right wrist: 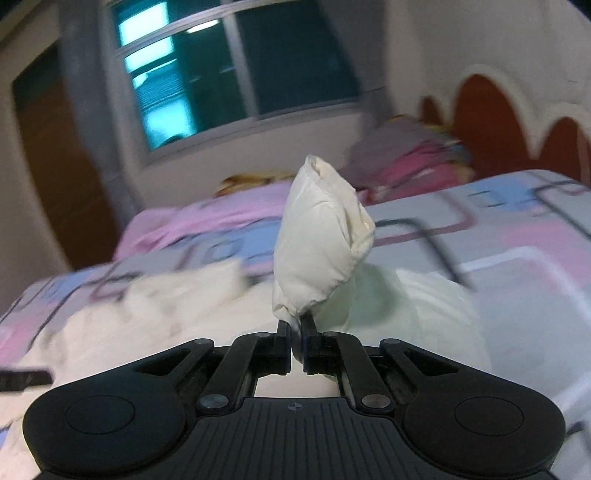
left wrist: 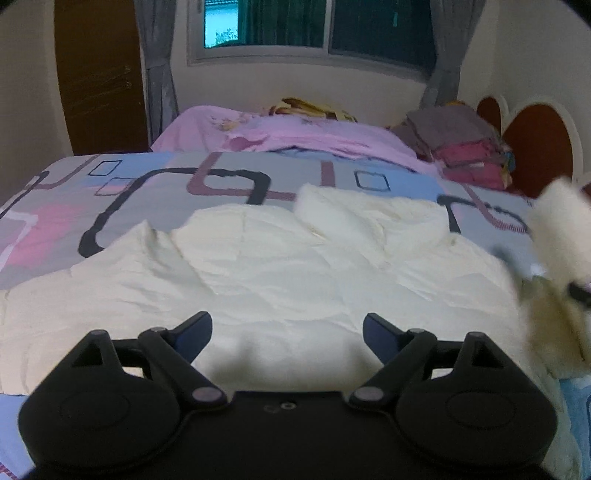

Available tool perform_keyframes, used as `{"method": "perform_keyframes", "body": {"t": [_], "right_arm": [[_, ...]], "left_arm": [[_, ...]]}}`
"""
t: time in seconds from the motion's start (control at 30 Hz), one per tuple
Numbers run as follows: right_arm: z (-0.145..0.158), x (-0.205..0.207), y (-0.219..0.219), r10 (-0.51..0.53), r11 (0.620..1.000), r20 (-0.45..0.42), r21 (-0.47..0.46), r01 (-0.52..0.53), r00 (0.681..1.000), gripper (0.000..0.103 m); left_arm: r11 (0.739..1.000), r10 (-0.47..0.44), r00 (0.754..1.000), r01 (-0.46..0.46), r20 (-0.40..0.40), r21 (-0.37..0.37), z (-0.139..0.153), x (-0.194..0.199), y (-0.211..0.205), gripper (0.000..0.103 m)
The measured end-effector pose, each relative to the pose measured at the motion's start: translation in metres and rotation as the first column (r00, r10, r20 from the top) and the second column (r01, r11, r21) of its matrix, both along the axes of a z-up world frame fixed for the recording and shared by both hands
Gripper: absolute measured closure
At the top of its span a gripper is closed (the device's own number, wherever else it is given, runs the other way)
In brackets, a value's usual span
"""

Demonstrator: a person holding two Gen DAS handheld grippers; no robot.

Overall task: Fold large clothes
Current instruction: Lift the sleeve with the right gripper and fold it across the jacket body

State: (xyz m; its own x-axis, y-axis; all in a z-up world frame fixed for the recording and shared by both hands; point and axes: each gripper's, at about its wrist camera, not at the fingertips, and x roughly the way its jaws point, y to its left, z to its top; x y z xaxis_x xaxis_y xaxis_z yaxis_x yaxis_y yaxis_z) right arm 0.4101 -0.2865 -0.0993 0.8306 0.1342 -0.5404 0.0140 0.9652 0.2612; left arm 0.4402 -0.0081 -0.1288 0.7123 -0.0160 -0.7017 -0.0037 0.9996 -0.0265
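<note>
A large cream padded jacket (left wrist: 258, 266) lies spread on the patterned bedspread (left wrist: 110, 192). My left gripper (left wrist: 287, 332) is open and empty, hovering just above the jacket's near part. My right gripper (right wrist: 295, 325) is shut on a cream sleeve end (right wrist: 321, 236) of the jacket and holds it lifted above the bed; the rest of the jacket (right wrist: 147, 314) trails below. In the left wrist view the lifted sleeve (left wrist: 557, 229) and the right gripper show blurred at the right edge.
A pink blanket (left wrist: 295, 133) lies beyond the bedspread. A stack of folded clothes (left wrist: 469, 147) sits at the back right by the red headboard (left wrist: 539, 147). A window (left wrist: 314, 26) and a brown door (left wrist: 99, 74) are behind.
</note>
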Motion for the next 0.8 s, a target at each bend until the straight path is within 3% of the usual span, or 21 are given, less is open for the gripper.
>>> {"method": "perform_keyframes", "body": {"t": [0.2,0.4,0.43,0.47,0.53,0.7,0.77,0.8], "right_arm": [[-0.03,0.016,0.066,0.137,0.99,-0.085,0.039,-0.134,0.987,0.098],[-0.048,0.028,0.088,0.191,0.981,-0.157,0.052,-0.185,0.969,0.096],[-0.049,0.028,0.088,0.196,0.98,-0.166,0.06,-0.189,0.966,0.084],[-0.05,0.027,0.089,0.2,0.979,-0.165,0.067,-0.191,0.966,0.056],[-0.045,0.016,0.085,0.193,0.981,-0.135,0.05,-0.188,0.972,0.032],[-0.037,-0.007,0.058,0.152,0.988,-0.126,0.016,-0.151,0.98,0.033],[-0.034,-0.018,0.041,0.116,0.993,-0.125,-0.005,-0.117,0.985,0.033],[-0.034,-0.024,0.032,0.095,0.995,-0.125,-0.021,-0.099,0.988,0.033]], "left_arm": [[1.0,-0.021,1.0,0.021,0.007,-0.017,0.002,-0.001,0.022,0.015],[0.995,-0.071,0.997,0.069,-0.024,-0.078,-0.004,0.005,0.021,0.014],[0.993,-0.08,0.996,0.077,-0.031,-0.092,-0.005,0.006,0.019,0.012],[0.991,-0.09,0.995,0.085,-0.038,-0.105,-0.007,0.008,0.017,0.011],[0.987,-0.105,0.993,0.098,-0.053,-0.127,-0.01,0.011,0.011,0.008],[0.974,-0.173,0.978,0.152,-0.116,-0.168,-0.027,0.023,-0.014,0.007],[0.971,-0.186,0.971,0.159,-0.147,-0.179,-0.039,0.029,-0.022,0.01],[0.97,-0.191,0.968,0.16,-0.164,-0.184,-0.047,0.034,-0.026,0.017]]}}
